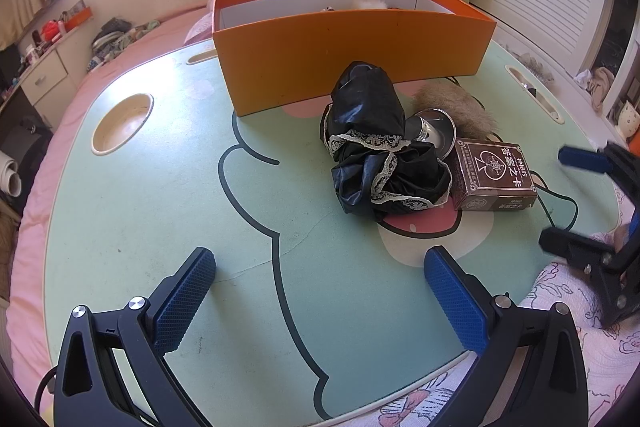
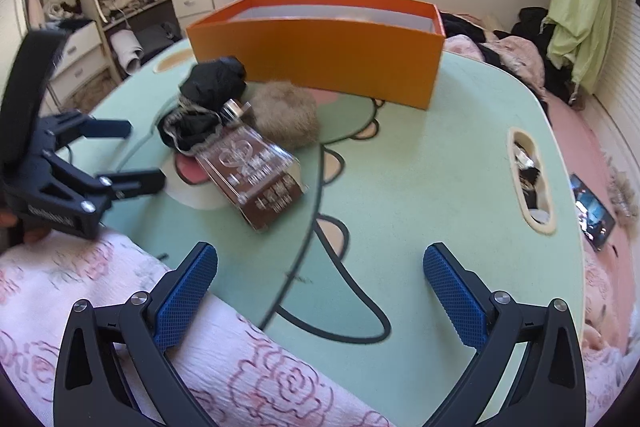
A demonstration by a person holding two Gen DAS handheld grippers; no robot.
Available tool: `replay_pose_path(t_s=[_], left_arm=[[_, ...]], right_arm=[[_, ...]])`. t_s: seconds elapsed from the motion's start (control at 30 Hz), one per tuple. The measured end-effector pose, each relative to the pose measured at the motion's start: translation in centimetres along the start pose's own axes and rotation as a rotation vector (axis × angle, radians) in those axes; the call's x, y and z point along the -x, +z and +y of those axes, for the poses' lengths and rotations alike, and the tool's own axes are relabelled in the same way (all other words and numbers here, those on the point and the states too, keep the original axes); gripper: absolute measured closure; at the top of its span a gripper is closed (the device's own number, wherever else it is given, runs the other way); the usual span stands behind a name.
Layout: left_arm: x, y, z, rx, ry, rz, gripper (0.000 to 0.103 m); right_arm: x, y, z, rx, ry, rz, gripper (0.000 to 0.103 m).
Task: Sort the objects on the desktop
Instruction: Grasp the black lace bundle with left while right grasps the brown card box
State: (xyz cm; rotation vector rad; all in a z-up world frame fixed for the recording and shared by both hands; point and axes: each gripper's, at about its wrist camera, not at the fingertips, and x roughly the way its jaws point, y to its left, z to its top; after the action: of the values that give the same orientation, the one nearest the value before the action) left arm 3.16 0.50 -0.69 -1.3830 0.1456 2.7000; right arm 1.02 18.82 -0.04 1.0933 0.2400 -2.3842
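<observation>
The mint-green surface (image 1: 140, 227) with its cartoon drawing filled most of both views, and its lower left half in the left wrist view lay bare, as did the right half in the right wrist view. A round cup recess (image 1: 122, 123) sat at the surface's left edge, and a slot (image 2: 530, 175) holding small clutter cut into its right edge.

The orange box (image 1: 352, 55), open-topped with a white lining, stood at the upper centre of the left wrist view, near the far edge of the surface. Just in front of it the things to sort crowded together: a black garment with lace trim (image 1: 380, 155), bunched in a heap, a tuft of brown fur (image 1: 456, 107) behind it, a shiny metal piece (image 1: 434, 131) between the two, and a brown card box (image 1: 494, 175) touching the garment's right side. The card box carried a spade emblem and Chinese characters that I could not read surely.

The left gripper (image 1: 320, 291) hung at the bottom of its view, jaws wide apart and empty, over the bare surface. The right gripper (image 2: 320, 291) likewise had its jaws spread with nothing between them, above a pink flowered cloth (image 2: 100, 291) at the near edge. A phone (image 2: 594, 215) lay on the bed at the right.
</observation>
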Motion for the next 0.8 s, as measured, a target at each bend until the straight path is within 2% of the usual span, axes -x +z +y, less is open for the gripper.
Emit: replay_pose_path(t_s=[0.1, 0.3, 0.37, 0.47, 0.5, 0.53, 0.63, 0.73, 0.8], left_arm=[[0.0, 0.0, 0.0, 0.0, 0.0, 0.0, 0.0], [0.0, -0.1, 0.0, 0.0, 0.0, 0.0, 0.0], [0.0, -0.1, 0.0, 0.0, 0.0, 0.0, 0.0], [0.1, -0.1, 0.1, 0.0, 0.0, -0.001, 0.0], [0.0, -0.1, 0.0, 0.0, 0.0, -0.001, 0.0], [0.0, -0.1, 0.0, 0.0, 0.0, 0.0, 0.0], [0.1, -0.2, 0.0, 0.0, -0.001, 0.0, 0.0], [0.0, 0.1, -0.4, 0.005, -0.003, -0.002, 0.0], [0.3, 0.3, -0.3, 0.022, -0.032, -0.017, 0.0]], right_arm=[[0.2, 1.3, 0.1, 0.004, -0.003, -0.026, 0.0], [-0.8, 3.6, 1.3, 0.039, 0.053, -0.019, 0.002], [-1.1, 4.0, 2.1, 0.074, 0.065, -0.017, 0.007], [-2.2, 4.4, 2.6, 0.118, 0.08, 0.011, 0.023], [-2.5, 4.3, 2.9, 0.126, 0.081, 0.028, 0.033], [-2.7, 4.1, 3.1, 0.129, 0.08, 0.042, 0.049], [-2.3, 3.5, 3.3, 0.128, 0.081, 0.033, 0.057], [-0.8, 3.1, 2.2, 0.07, 0.105, -0.017, 0.058], [0.1, 2.7, 1.3, 0.027, 0.119, -0.038, 0.058]])
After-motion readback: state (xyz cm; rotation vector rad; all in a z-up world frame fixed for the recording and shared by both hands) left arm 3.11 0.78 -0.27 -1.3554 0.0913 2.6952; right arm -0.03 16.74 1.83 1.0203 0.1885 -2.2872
